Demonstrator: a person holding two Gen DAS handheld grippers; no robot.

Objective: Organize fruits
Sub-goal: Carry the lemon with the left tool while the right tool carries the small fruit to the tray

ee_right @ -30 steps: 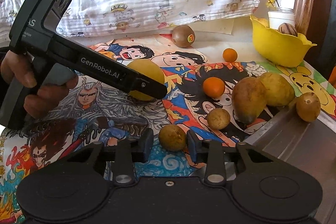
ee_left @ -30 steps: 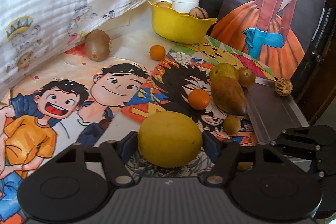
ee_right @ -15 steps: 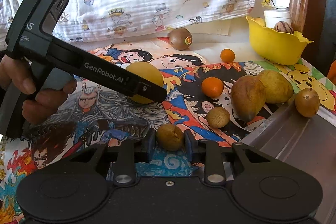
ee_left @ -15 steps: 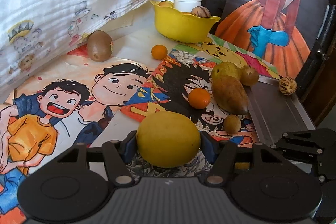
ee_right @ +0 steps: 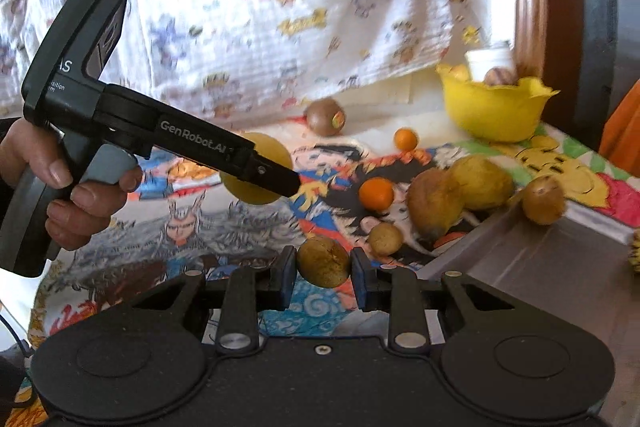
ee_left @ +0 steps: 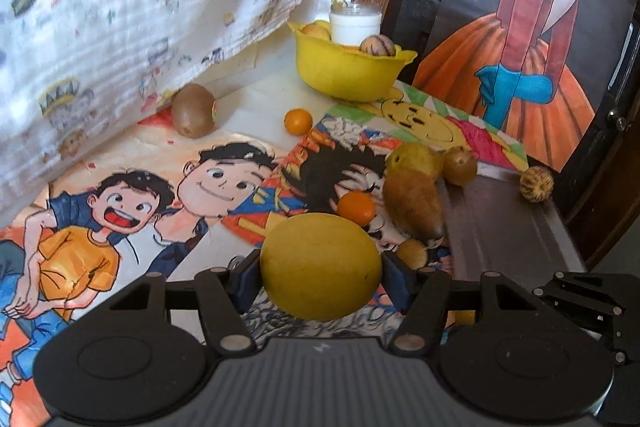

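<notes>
Left gripper [ee_left: 320, 277] fingers [ee_left: 246, 279] clamp yellow fruit [ee_left: 320, 265].

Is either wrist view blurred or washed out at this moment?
Left wrist view: mostly sharp, only the curtain looks soft and overexposed. Right wrist view: motion blur smears the curtain and yellow bowl; the brown fruit between the fingers stays fairly crisp.

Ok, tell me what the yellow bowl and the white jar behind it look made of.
Yellow bowl: likely plastic, going by its uniform opaque colour, thin wavy rim and dull sheen. White jar: possibly glass or clear plastic with white contents; the rim looks translucent, but the view is too blurred to be sure.
</notes>
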